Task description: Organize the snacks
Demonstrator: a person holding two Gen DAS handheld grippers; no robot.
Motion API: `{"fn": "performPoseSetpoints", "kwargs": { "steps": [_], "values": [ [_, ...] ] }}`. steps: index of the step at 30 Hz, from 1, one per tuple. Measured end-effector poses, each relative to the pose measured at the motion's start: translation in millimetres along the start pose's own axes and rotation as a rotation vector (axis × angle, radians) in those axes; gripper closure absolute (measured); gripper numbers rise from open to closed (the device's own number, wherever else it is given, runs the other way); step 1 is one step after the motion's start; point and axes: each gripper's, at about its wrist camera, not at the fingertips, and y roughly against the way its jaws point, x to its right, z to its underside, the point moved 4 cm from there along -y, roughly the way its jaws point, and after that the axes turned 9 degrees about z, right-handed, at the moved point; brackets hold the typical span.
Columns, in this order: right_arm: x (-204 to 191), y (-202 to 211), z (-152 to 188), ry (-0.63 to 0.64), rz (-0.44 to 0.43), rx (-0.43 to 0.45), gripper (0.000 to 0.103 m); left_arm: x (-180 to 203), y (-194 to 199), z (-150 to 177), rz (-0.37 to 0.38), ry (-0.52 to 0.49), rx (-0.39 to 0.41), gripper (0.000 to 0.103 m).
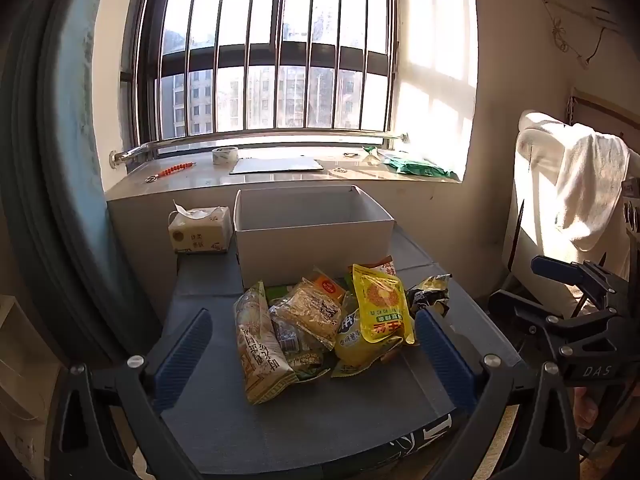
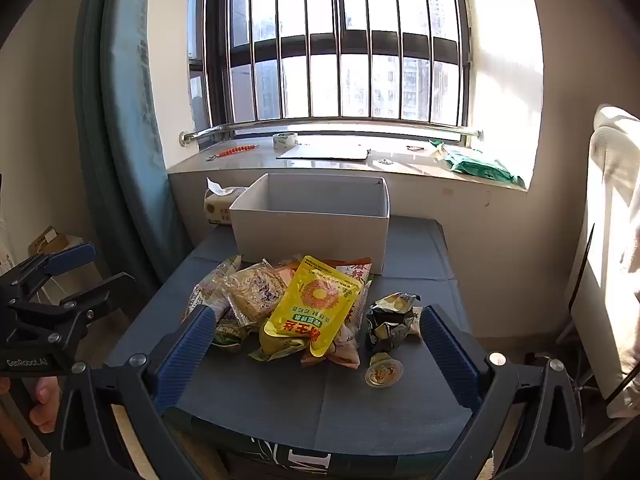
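Crinkled snack packets [image 1: 320, 328] heaped before white box [image 1: 312, 236]; both tools released.

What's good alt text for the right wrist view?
Open right gripper hovers over a pile of snack packets on a dark table, holding nothing. Behind the pile stands a white box, its inside hidden, below a barred window.

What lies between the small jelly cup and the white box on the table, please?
The crumpled dark snack bag lies between the jelly cup and the white box, clearest in the right wrist view.
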Motion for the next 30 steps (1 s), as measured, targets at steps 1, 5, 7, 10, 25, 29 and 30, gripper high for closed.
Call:
{"fn": "performPoseSetpoints", "kwargs": {
  "steps": [1, 5, 7, 10, 25, 29, 30],
  "values": [
    [0.0, 0.0, 0.1, 0.002, 0.002, 0.001, 0.000, 1.4, -1.0, 0.2, -0.005, -0.005, -0.002, 0.000],
    [0.3, -0.2, -0.1, 0.004, 0.006, 0.001, 0.000, -0.3, 4.5, -1.3, 0.023, 0.024, 0.017, 0.000],
    [0.2, -0.1, -0.2, 0.004, 0.009, 0.002, 0.000, -1.9, 4.3, -1.2, 0.022, 0.028, 0.017, 0.000],
    [-1.0, 3.6, -0.1, 0.002, 0.005, 0.004, 0.000, -2.3, 3.3, -0.9, 0.019, 0.025, 0.015, 0.000],
    [3.0, -2.1, 1.2, -0.008, -0.006, -0.012, 0.000, -3.3, 3.9, 0.5, 0.016, 0.027, 0.012, 0.000],
    [2.6, -1.6, 1.8, -0.010, -0.008, -0.012, 0.000, -3.1, 4.5, 0.6, 0.018, 0.029, 0.010, 0.000],
    [2.8, -2.0, 2.2, -0.011, -0.010, -0.013, 0.000, -3.3, 4.7, 0.4, 0.018, 0.030, 0.011, 0.000]
  ]
}}
